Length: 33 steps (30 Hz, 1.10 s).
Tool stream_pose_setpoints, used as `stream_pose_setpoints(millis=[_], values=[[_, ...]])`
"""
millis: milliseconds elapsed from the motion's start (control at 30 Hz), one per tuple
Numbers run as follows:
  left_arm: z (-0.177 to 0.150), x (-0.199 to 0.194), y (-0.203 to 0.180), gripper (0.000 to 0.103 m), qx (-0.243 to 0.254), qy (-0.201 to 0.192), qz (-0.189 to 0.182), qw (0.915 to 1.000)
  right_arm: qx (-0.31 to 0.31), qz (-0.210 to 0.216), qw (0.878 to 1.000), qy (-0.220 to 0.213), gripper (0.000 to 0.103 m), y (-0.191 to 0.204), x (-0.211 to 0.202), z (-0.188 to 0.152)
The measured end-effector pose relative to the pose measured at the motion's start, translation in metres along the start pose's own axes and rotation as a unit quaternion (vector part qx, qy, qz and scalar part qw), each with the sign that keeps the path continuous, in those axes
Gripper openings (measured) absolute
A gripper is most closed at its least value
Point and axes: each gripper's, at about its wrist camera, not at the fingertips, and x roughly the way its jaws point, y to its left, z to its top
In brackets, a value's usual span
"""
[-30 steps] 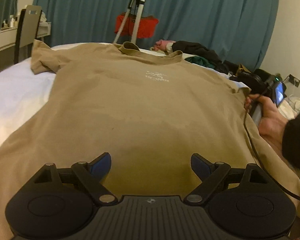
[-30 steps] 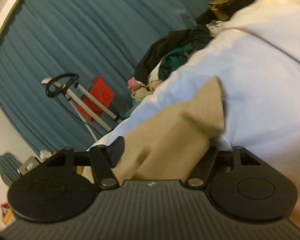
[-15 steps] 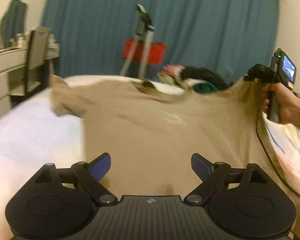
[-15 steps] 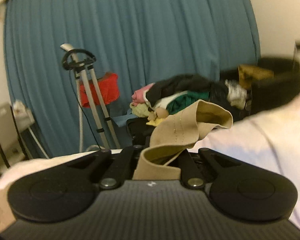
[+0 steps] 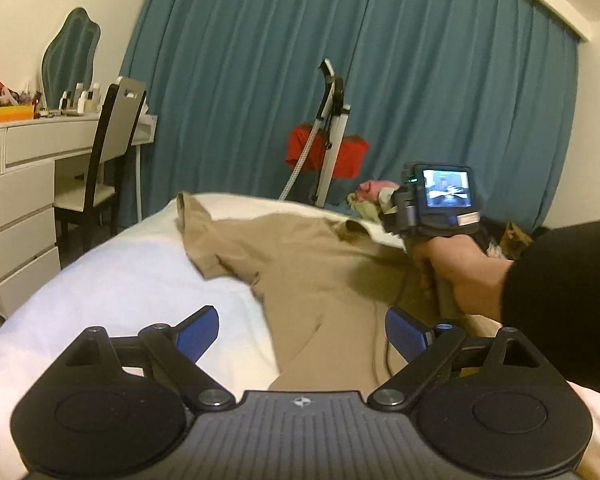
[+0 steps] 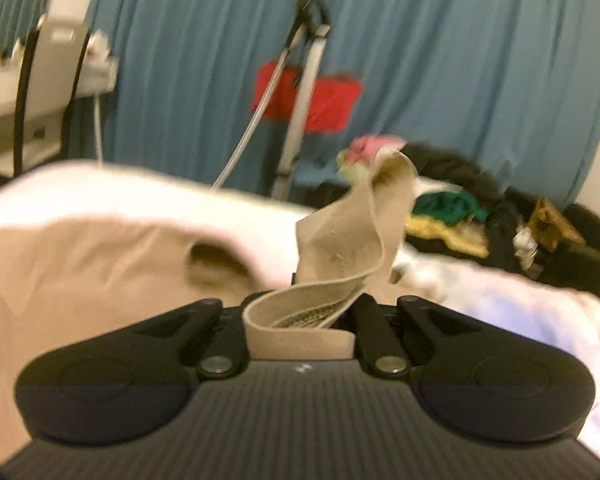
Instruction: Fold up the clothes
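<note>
A tan T-shirt (image 5: 300, 264) lies on the white bed (image 5: 132, 280), its right side folded over toward the middle. My left gripper (image 5: 302, 332) hovers open above the shirt's lower part, blue pads wide apart with nothing between them. In the left wrist view a hand (image 5: 456, 272) holds the right gripper unit (image 5: 432, 204) over the shirt's middle. In the right wrist view my right gripper (image 6: 300, 312) is shut on the tan sleeve hem (image 6: 340, 248), which curls up between its fingers. The shirt's collar (image 6: 216, 264) lies to the left.
A white dresser (image 5: 20, 200) and a chair (image 5: 108, 152) stand left of the bed. A steamer stand with a red bag (image 5: 328, 148) is in front of the blue curtain (image 5: 440, 80). A pile of clothes (image 6: 452, 200) lies at the bed's far right.
The right gripper shut on the right sleeve, lifted it and carried it left over the shirt's middle. The left gripper rose and tilted up, staying open.
</note>
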Motion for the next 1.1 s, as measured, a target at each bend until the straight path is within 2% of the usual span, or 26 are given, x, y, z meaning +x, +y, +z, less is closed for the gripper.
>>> stream_pose_setpoints(millis=[133,200,233,267,300,400,467,533,700,767,867,967,1033,1100], values=[[0.002,0.001,0.018,0.092,-0.018,0.003,-0.01,0.9998,-0.003,0.008,1.0,0.02,0.012,0.005,0.012,-0.016],[0.002,0.002,0.024,0.092,-0.03,0.01,-0.018,0.9993,0.006,0.028,0.999,0.026,0.035,-0.002,0.007,-0.018],[0.0,0.005,0.025,0.092,-0.039,0.017,-0.023,0.9988,0.01,0.038,0.999,0.03,0.065,-0.005,0.004,-0.019],[-0.001,0.007,0.025,0.092,-0.048,0.025,-0.029,0.9981,0.022,0.052,0.998,0.022,0.085,-0.01,-0.009,-0.019],[-0.002,0.009,0.026,0.092,-0.056,0.032,-0.034,0.9973,0.035,0.067,0.997,0.013,0.088,-0.015,-0.024,-0.02],[-0.005,0.012,0.025,0.092,-0.07,0.046,-0.046,0.9954,0.08,0.116,0.99,0.005,0.088,-0.036,-0.071,-0.016],[-0.005,0.007,0.02,0.092,-0.056,0.038,-0.042,0.9969,0.111,0.142,0.984,-0.003,0.088,-0.054,-0.118,-0.024],[-0.007,0.0,0.015,0.092,-0.058,0.035,-0.055,0.9962,0.14,0.155,0.978,-0.011,0.088,-0.072,-0.17,-0.035],[-0.019,-0.006,-0.012,0.092,-0.078,0.061,-0.121,0.9878,0.192,0.161,0.968,-0.01,0.088,-0.13,-0.297,-0.092],[-0.028,-0.008,-0.026,0.091,-0.087,0.078,-0.15,0.9817,0.233,0.159,0.959,-0.012,0.088,-0.157,-0.335,-0.124],[-0.043,-0.012,-0.049,0.088,-0.106,0.111,-0.2,0.9676,0.285,0.154,0.946,-0.012,0.088,-0.188,-0.365,-0.154],[-0.061,-0.015,-0.07,0.085,-0.133,0.138,-0.249,0.9493,0.306,0.135,0.941,-0.043,0.088,-0.217,-0.386,-0.17],[-0.075,-0.008,-0.085,0.08,-0.143,0.155,-0.255,0.9436,0.321,0.12,0.938,-0.056,0.088,-0.235,-0.39,-0.176],[-0.089,0.001,-0.1,0.074,-0.151,0.171,-0.259,0.9384,0.347,0.12,0.928,-0.062,0.088,-0.251,-0.384,-0.182]])
